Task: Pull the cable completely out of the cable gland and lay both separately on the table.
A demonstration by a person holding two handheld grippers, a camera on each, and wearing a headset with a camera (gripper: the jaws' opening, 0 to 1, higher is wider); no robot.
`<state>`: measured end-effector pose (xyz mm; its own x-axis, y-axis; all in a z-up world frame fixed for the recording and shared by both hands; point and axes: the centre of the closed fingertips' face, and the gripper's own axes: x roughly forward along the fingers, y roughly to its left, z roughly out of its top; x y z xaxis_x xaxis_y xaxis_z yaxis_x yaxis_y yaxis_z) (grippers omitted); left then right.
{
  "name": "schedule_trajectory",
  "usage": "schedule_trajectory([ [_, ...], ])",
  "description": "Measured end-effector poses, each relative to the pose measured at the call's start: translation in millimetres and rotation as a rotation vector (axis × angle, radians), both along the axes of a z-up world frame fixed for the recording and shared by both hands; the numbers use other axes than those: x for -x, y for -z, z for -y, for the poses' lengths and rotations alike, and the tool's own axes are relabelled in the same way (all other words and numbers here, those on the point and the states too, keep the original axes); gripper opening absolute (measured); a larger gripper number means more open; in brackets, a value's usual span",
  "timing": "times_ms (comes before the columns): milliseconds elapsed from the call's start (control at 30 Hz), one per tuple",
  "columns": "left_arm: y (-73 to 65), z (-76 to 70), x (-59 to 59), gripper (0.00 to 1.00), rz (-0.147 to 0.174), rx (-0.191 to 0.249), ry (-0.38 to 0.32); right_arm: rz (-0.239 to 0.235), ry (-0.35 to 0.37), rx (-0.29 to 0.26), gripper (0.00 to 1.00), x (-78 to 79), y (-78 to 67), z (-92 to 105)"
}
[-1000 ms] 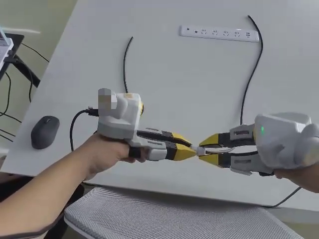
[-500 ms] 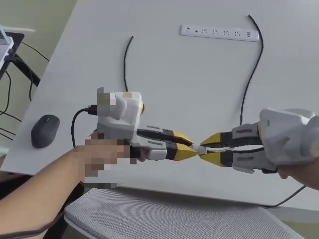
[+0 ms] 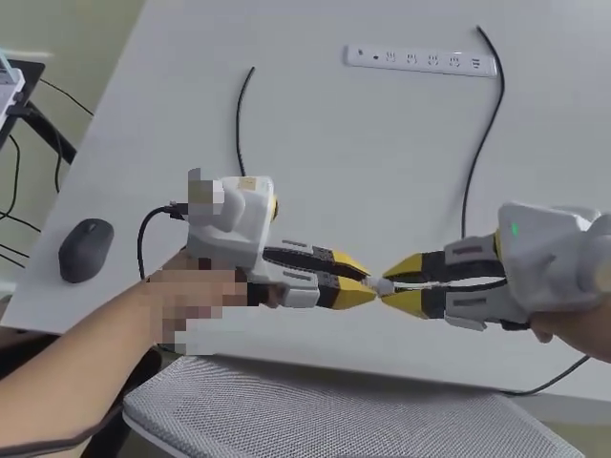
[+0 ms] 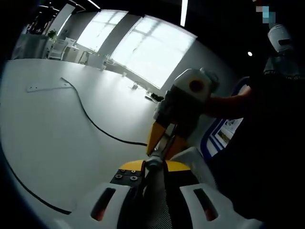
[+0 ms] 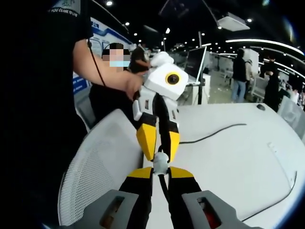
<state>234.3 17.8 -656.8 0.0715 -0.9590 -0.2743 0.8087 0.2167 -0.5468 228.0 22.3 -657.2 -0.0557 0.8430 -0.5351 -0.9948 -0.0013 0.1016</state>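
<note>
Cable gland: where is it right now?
In the head view the cable gland is held in the air, low and centre, between the meeting tips of the left hand-held gripper and right hand-held gripper, above the table's near edge.

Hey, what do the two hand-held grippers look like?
The left hand-held gripper and right hand-held gripper have white housings, black linkages and yellow wedge-shaped jaw tips. A black cable leaves the left one's rear; a green light glows on the right.

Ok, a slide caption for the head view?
Above the white table, left hand-held gripper and right hand-held gripper meet tip to tip, cable gland between them.
</note>
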Motion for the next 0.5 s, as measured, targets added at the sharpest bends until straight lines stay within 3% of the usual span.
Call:
schedule_trajectory([
  [133,1.3,0.8,0.6,0.15,-0.007,-0.01,0.008,0.003,-0.002,0.008,0.06,0.5,1.6,0.3],
  [267,0.4,0.7,-1.8,0.15,-0.016,-0.004,-0.012,0.045,-0.007,0.011,0.07,-2.4,0.9,0.9],
  [333,-0.3,-0.1,-3.6,0.15,-0.006,-0.003,-0.023,0.042,0.005,0.01,0.08,-3.4,0.2,0.5],
  [400,-0.1,-0.7,-4.4,0.15,0.002,-0.007,-0.029,0.007,0.043,0.008,0.08,-5.4,-1.2,-0.7],
  [500,2.4,-2.8,-5.2,0.15,0.011,-0.027,-0.032,0.011,0.054,0.014,0.13,-6.4,-1.1,-1.2],
])
